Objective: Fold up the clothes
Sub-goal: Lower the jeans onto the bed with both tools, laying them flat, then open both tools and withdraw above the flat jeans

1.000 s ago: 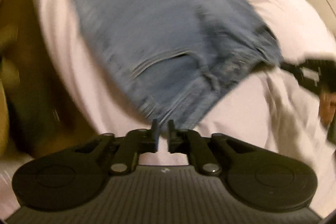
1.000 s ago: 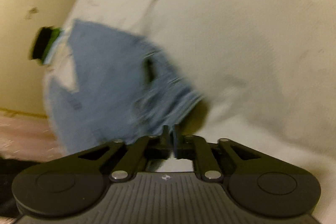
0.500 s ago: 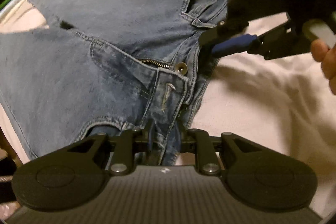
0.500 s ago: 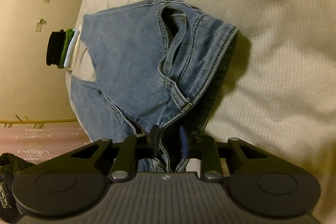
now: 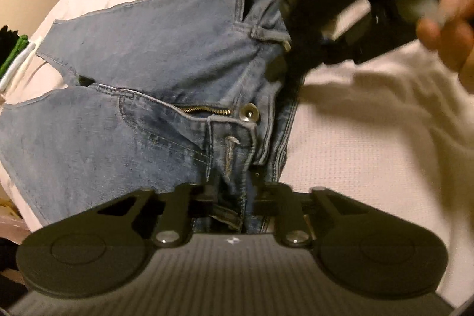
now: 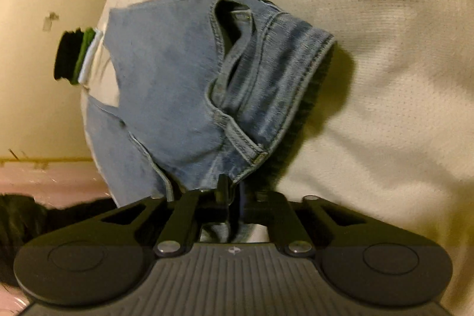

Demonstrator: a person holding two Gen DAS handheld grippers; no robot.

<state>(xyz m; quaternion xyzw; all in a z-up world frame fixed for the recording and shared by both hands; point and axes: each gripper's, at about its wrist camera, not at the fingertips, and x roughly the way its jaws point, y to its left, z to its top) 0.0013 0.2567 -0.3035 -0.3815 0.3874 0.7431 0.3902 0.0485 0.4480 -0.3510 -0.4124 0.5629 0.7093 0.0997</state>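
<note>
Blue jeans (image 5: 133, 123) lie on a white bedspread (image 5: 370, 153), fly unzipped, metal button (image 5: 249, 112) showing. My left gripper (image 5: 235, 188) has the front waistband beside the buttonhole between its fingers, and its jaws are closing on the denim. In the left wrist view my right gripper (image 5: 275, 70) reaches into the far side of the waistband, with a hand (image 5: 450, 28) behind it. The right wrist view shows the jeans (image 6: 177, 79) bunched up. There my right gripper (image 6: 232, 191) is shut on the waistband edge near a belt loop.
A small stack of folded clothes (image 5: 11, 61), black, green and white, sits at the bed's far edge, also in the right wrist view as the stack (image 6: 77, 55). A cream wall (image 6: 38, 108) lies beyond. Bare bedspread (image 6: 370, 49) spreads to the right.
My left gripper swung down to the waistband by the fly and closed on it. My right gripper's jaws went from apart around the waistband edge to shut on it.
</note>
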